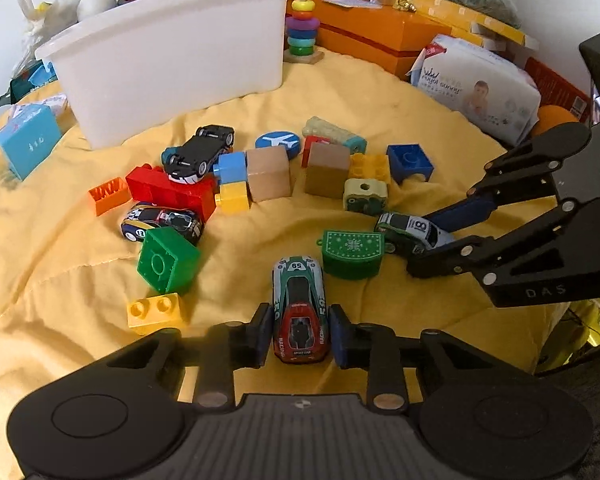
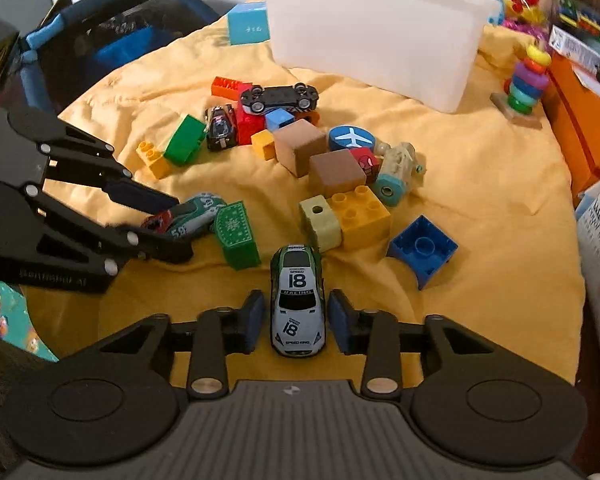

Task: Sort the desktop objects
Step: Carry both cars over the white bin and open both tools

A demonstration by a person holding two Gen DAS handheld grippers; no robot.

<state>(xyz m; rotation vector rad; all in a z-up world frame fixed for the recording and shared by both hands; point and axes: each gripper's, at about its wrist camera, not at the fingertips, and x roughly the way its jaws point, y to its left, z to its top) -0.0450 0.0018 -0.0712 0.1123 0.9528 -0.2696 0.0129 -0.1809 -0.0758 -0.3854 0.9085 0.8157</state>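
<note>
Toy cars lie short of the white plastic bin point(image 1: 172, 76): my left fingers point(image 1: 265, 330) straddle the green-and-red number 59 racer point(image 1: 299, 312), right fingers point(image 2: 255, 320) the white number 18 racer point(image 2: 297, 304) (both parted, neither clamped), lined up for gripping.

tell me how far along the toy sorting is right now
Nothing looks sorted yet: the white bin's inside is hidden. In hand: the left gripper straddles the 59 car and the right gripper straddles the 18 car, pads beside each but not visibly clamped. Left: the overturned black car, the dark 13 car and the scattered blocks.
</note>
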